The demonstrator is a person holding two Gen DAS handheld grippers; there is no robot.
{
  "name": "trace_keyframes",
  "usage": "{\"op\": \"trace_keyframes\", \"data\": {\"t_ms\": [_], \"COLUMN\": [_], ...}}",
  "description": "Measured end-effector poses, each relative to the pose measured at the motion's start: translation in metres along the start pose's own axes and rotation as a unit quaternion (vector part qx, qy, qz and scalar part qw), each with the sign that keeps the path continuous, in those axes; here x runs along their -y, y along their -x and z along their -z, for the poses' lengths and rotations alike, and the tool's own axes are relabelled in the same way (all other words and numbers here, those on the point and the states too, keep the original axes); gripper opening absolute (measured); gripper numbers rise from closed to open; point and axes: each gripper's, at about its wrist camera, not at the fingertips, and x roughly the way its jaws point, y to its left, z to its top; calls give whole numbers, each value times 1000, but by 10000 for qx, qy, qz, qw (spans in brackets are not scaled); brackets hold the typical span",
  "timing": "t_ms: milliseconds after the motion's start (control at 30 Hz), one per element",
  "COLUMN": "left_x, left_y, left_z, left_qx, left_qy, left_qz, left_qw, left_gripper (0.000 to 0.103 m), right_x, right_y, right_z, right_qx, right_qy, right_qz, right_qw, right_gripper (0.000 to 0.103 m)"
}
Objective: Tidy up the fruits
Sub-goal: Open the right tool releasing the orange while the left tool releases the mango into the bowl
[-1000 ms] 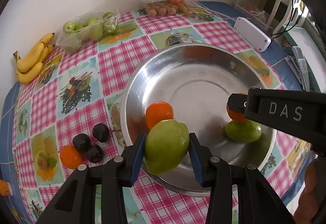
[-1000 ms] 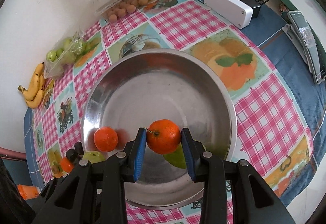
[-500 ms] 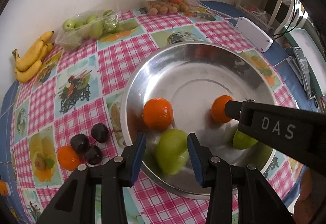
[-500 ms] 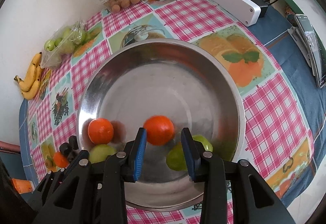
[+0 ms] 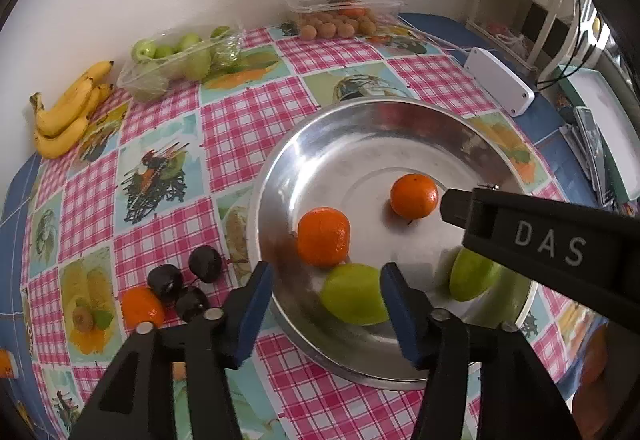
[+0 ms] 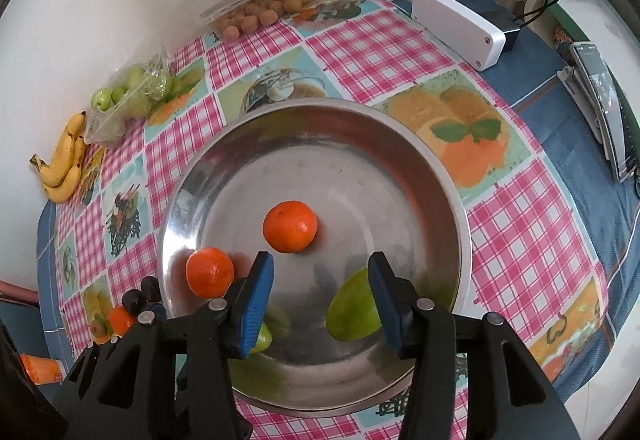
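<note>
Now your steel bowl (image 5: 288, 176) is holding two oranges (image 6: 290, 226) and two green fruits (image 5: 354, 298); both the left claw (image 5: 326, 306) and right claw (image 6: 320, 298) are hanging empty, jaws just widening, bowl's far half sitting bare.

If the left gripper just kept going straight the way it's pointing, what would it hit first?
Most likely the green fruit lying in the metal bowl: it sits between the open fingers of the left gripper, nearer the right one. Depth is unclear, so that finger might touch it first.
</note>
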Motion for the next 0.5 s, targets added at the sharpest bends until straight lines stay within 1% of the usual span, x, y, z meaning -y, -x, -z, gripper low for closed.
{"op": "trace_keyframes", "data": {"t_ms": [100,167,233,333,400,500], "left_x": [-4,-8,-13,-23,-33,-51], "left_y": [3,3,3,3,4,5], "left_z": [-1,-2,-2,-2,-2,-1], "left_qx": [-1,-38,-83,-123,-148,-201], "left_qy": [63,159,266,466,707,1087], "left_qz": [-92,-107,-133,-210,-247,-354], "left_qw": [9999,9998,9995,9986,9971,9932], "left_gripper": [72,72,73,78,85,85], "right_x": [0,0,0,0,0,-2], "right_y": [4,6,8,10,9,8], "right_z": [-1,-1,-1,0,0,1], "right_qx": [55,89,115,123,110,71], "right_qy": [33,45,47,56,79,138], "right_qz": [60,81,82,126,164,207], "right_qw": [10000,9999,9999,9998,9998,9997], "right_gripper": [52,59,62,64,64,65]}}
